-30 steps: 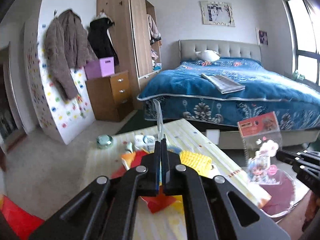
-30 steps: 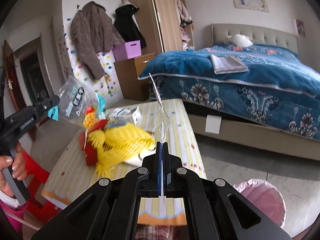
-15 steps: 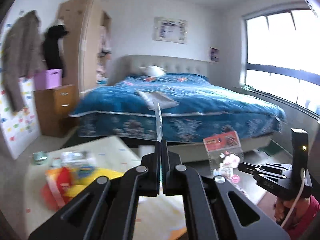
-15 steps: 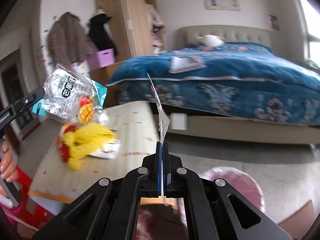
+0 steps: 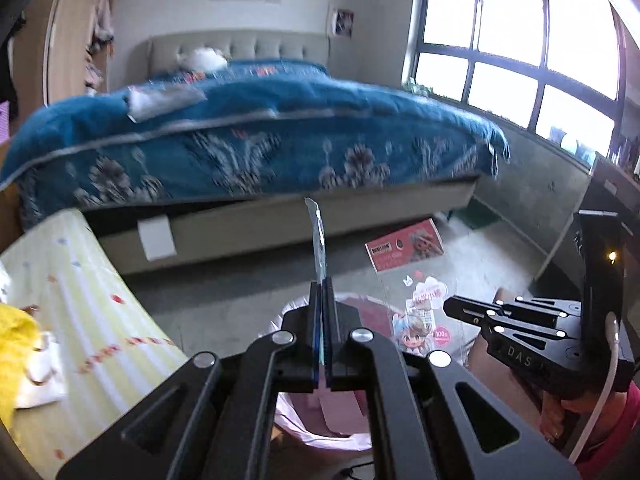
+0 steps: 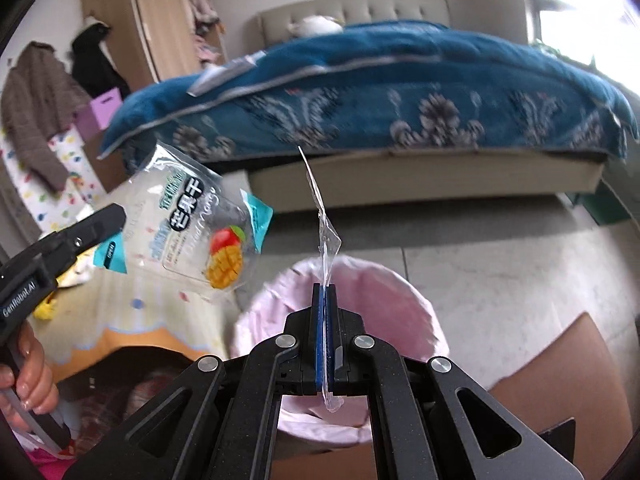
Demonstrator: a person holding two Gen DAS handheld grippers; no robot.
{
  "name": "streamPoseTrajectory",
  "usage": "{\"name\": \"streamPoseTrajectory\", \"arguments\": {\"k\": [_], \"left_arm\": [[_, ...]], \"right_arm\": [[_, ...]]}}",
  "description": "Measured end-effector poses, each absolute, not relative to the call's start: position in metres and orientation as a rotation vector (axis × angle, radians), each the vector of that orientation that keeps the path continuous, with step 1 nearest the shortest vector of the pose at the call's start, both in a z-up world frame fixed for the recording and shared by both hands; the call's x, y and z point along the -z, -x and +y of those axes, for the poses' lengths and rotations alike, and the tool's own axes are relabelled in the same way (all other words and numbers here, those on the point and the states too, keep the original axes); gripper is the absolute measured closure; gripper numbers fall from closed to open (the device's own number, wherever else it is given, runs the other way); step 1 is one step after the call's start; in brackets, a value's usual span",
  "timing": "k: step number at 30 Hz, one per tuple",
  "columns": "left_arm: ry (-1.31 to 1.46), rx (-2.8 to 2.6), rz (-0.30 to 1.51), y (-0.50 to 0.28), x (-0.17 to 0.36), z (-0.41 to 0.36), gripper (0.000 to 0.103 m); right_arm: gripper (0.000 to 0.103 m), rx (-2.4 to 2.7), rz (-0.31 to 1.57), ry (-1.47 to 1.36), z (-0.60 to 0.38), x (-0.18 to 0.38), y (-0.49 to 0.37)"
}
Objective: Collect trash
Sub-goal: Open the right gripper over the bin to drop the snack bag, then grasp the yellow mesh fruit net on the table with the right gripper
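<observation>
Left gripper (image 5: 323,304) pinches a mango bag (image 6: 188,232), right gripper (image 6: 325,312) a toy wrapper (image 5: 416,292); light film could drift past the bin (image 6: 400,292) on release

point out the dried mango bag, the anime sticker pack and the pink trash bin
dried mango bag (image 6: 188,236), right wrist view, on the clear printed front
anime sticker pack (image 5: 416,292), left wrist view, on the clear middle below the red header
pink trash bin (image 6: 384,300), right wrist view, on the inner liner wall
</observation>
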State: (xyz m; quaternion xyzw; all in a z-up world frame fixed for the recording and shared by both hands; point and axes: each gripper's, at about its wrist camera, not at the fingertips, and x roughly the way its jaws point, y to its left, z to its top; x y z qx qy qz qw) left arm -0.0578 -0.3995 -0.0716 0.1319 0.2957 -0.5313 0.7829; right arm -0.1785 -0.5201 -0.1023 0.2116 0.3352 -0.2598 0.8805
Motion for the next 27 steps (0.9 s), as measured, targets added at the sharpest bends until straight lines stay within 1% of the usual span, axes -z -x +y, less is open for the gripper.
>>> {"name": "streamPoseTrajectory", "arguments": {"k": [2, 3, 4, 5, 6, 7, 8, 12, 16, 20, 26, 27], "left_arm": [[-0.307, 1.135, 0.674, 0.056, 0.083, -0.409, 0.094], [-0.314, 1.128, 0.699, 0.053, 0.089, -0.412, 0.077], [-0.310, 1.123, 0.705, 0.051, 0.089, -0.411, 0.060], [-0.291, 1.115, 0.705, 0.047, 0.089, -0.407, 0.055], [-0.276, 1.108, 0.705, 0.044, 0.089, -0.403, 0.053], [-0.269, 1.096, 0.706, 0.041, 0.087, -0.401, 0.051], [-0.259, 1.080, 0.706, 0.036, 0.084, -0.396, 0.050], [-0.225, 1.001, 0.689, 0.018, 0.071, -0.371, 0.045], [-0.214, 0.913, 0.661, 0.011, 0.054, -0.338, 0.045], [-0.213, 0.813, 0.621, 0.007, 0.038, -0.294, 0.043], [-0.173, 0.647, 0.594, -0.001, 0.020, -0.209, 0.036], [-0.165, 0.603, 0.593, -0.004, 0.018, -0.188, 0.034]], "right_arm": [[0.098, 0.548, 0.724, -0.454, -0.527, 0.113, 0.176], [0.097, 0.552, 0.737, -0.463, -0.531, 0.118, 0.175], [0.094, 0.554, 0.741, -0.469, -0.534, 0.121, 0.177], [0.085, 0.557, 0.744, -0.474, -0.535, 0.123, 0.177], [0.074, 0.567, 0.742, -0.478, -0.538, 0.124, 0.178], [0.068, 0.570, 0.734, -0.478, -0.538, 0.124, 0.179], [0.068, 0.570, 0.731, -0.479, -0.539, 0.125, 0.176], [0.068, 0.547, 0.693, -0.488, -0.538, 0.115, 0.176], [0.068, 0.464, 0.636, -0.449, -0.517, 0.094, 0.170], [0.068, 0.382, 0.622, -0.392, -0.489, 0.073, 0.153], [0.068, 0.228, 0.637, -0.271, -0.426, 0.049, 0.108], [0.067, 0.205, 0.640, -0.255, -0.417, 0.047, 0.102]]}}
